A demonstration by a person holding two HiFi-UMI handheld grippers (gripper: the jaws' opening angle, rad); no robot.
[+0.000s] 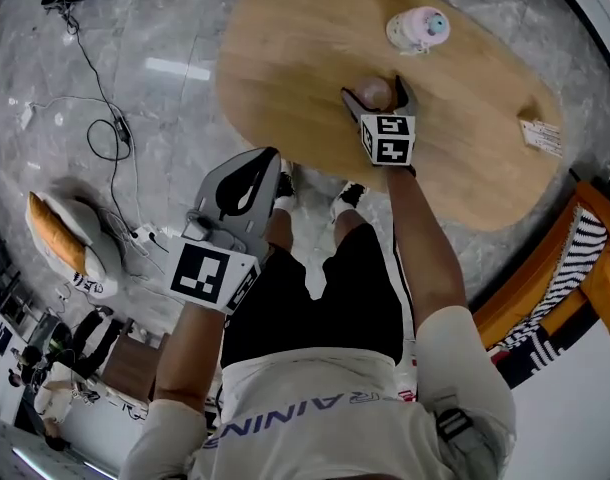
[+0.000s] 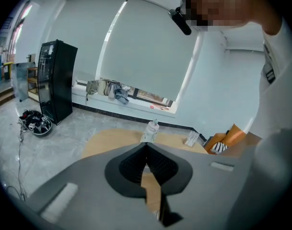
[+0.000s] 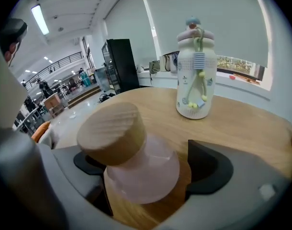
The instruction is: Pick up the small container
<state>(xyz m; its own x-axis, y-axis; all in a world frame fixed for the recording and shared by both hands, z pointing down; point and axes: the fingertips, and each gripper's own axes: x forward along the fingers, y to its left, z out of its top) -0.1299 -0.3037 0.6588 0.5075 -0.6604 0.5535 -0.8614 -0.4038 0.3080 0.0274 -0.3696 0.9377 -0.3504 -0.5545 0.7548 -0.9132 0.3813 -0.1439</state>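
The only print that can be read is on the person's white shirt [image 1: 315,400], near the bottom of the head view. It is a row of blue capitals, of which "AININ" can be made out, and its ends are lost in the folds. The left marker cube [image 1: 210,276] and the right marker cube [image 1: 389,138] bear black-and-white square patterns but no letters. On the table [image 1: 315,28], at its far right, a white card [image 1: 541,136] carries print too small to read.
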